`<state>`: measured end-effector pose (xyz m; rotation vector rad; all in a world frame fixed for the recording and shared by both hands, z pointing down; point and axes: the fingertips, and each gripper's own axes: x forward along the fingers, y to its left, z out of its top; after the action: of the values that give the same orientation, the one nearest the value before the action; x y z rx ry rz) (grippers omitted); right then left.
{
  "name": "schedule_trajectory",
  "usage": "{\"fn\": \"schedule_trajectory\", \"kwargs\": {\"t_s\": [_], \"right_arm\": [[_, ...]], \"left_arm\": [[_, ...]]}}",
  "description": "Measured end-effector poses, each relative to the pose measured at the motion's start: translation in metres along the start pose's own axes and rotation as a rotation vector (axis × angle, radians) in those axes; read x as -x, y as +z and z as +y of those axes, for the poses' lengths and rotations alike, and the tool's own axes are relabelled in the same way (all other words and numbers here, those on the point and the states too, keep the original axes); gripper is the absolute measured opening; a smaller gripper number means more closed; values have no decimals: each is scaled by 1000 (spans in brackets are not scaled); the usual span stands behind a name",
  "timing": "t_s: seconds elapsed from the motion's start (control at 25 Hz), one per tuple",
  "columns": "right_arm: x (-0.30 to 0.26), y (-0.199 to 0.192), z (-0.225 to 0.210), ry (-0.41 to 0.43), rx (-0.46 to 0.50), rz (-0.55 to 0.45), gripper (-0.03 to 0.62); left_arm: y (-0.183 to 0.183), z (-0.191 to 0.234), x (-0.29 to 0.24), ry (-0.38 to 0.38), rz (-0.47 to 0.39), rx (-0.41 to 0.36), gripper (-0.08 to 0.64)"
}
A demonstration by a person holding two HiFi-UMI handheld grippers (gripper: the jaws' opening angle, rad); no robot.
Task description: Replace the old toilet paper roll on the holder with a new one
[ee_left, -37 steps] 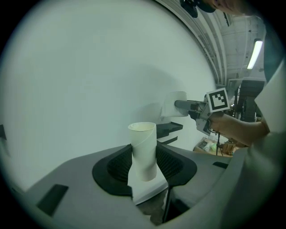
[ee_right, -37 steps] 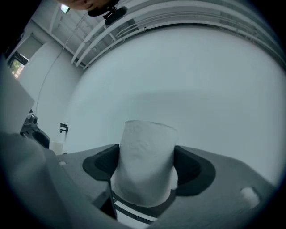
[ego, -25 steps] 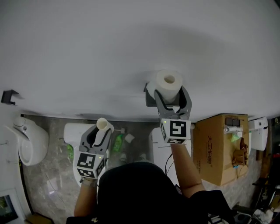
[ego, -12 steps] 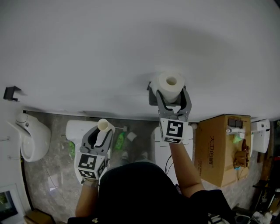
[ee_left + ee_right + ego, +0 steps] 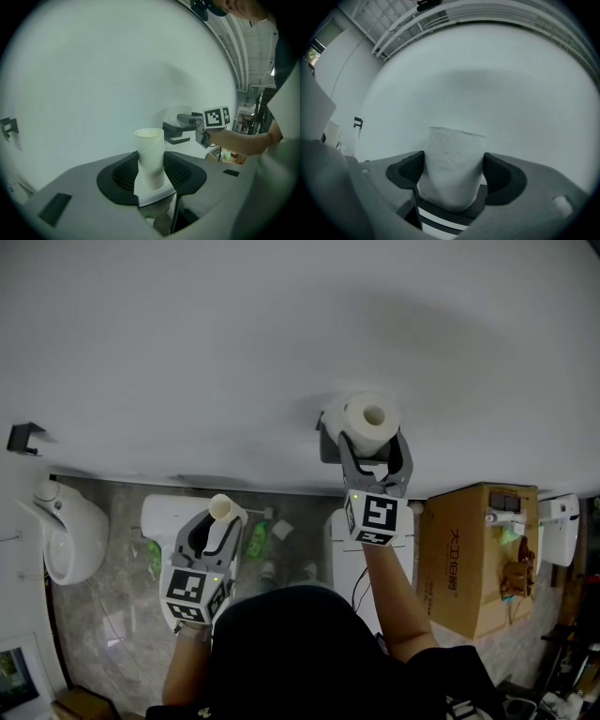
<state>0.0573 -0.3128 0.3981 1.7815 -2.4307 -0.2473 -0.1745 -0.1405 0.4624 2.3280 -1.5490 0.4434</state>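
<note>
A full white toilet paper roll (image 5: 373, 416) stands upright between the fingers of my right gripper (image 5: 373, 442), which is shut on it close to the white wall. The dark grey holder (image 5: 327, 444) is fixed to the wall just left of and behind the roll; whether they touch I cannot tell. The right gripper view shows the roll (image 5: 452, 164) filling the jaws. My left gripper (image 5: 217, 521) hangs lower left, shut on an empty cardboard tube (image 5: 222, 508). In the left gripper view the tube (image 5: 151, 157) stands upright, with the holder (image 5: 180, 132) beyond it.
A small black bracket (image 5: 23, 438) sits on the wall at far left. Below are a white toilet bowl (image 5: 64, 540), a white tank (image 5: 169, 519), a cardboard box (image 5: 469, 559) and a white fixture (image 5: 555, 526) at right.
The right gripper with the roll has edged slightly lower beside the holder. The left gripper and its tube have kept still.
</note>
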Motion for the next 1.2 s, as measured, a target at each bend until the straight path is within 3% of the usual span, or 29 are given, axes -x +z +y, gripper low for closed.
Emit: {"fn": "schedule_trajectory", "kwargs": {"t_s": [0.32, 0.8, 1.2], "right_arm": [[5, 0, 0, 43, -46, 21, 433], [52, 41, -24, 102, -181, -15, 425], [124, 46, -63, 39, -163, -19, 219]], "left_arm": [[-3, -2, -3, -13, 2, 3, 183], [18, -21, -20, -102, -39, -39, 183], [38, -66, -48, -239, -64, -96, 183]]}}
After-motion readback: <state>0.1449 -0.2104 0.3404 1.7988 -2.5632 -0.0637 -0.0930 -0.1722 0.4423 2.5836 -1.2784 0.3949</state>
